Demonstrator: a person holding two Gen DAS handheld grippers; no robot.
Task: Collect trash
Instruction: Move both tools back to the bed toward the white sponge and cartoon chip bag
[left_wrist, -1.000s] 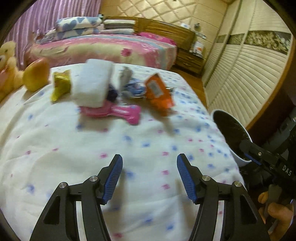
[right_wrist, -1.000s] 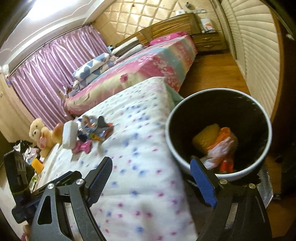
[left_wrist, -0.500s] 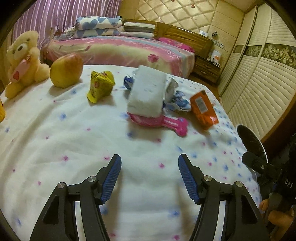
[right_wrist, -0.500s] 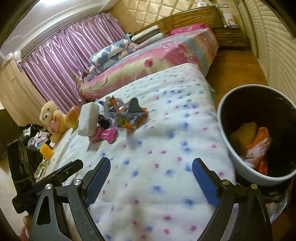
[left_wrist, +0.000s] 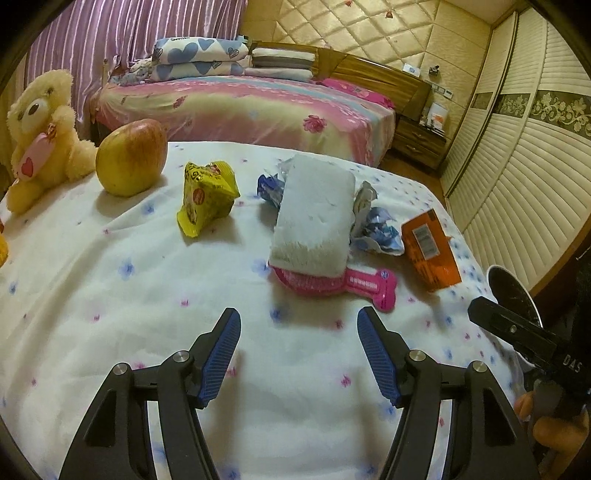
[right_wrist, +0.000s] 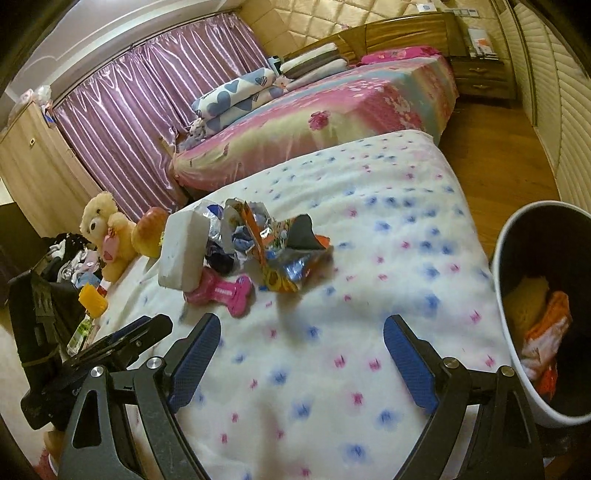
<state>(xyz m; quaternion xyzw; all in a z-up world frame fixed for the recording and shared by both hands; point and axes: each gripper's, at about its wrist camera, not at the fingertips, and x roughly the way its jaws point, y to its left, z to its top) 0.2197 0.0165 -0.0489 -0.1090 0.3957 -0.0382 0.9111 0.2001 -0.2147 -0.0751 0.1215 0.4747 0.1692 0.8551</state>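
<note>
Litter lies on the flower-dotted white cover: a yellow snack wrapper (left_wrist: 207, 194), crumpled blue-and-silver wrappers (left_wrist: 375, 227) and an orange packet (left_wrist: 430, 249), also in the right wrist view (right_wrist: 284, 243). A white sponge block (left_wrist: 314, 218) rests on a pink bone-shaped toy (left_wrist: 347, 286). My left gripper (left_wrist: 297, 354) is open and empty, short of the toy. My right gripper (right_wrist: 301, 363) is open and empty over the cover, the white trash bin (right_wrist: 511, 354) with orange and yellow trash at its right.
An apple (left_wrist: 131, 160) and a yellow teddy bear (left_wrist: 40, 129) sit at the cover's far left. A pink bed (left_wrist: 251, 107) stands behind. Louvred wardrobe doors (left_wrist: 524, 158) line the right wall. Clothes (right_wrist: 70, 258) lie left of the cover.
Both grippers have swung left across the cover. The left view now centres on the litter pile and shows the teddy bear. The bin has slid to the right edge of the right view.
</note>
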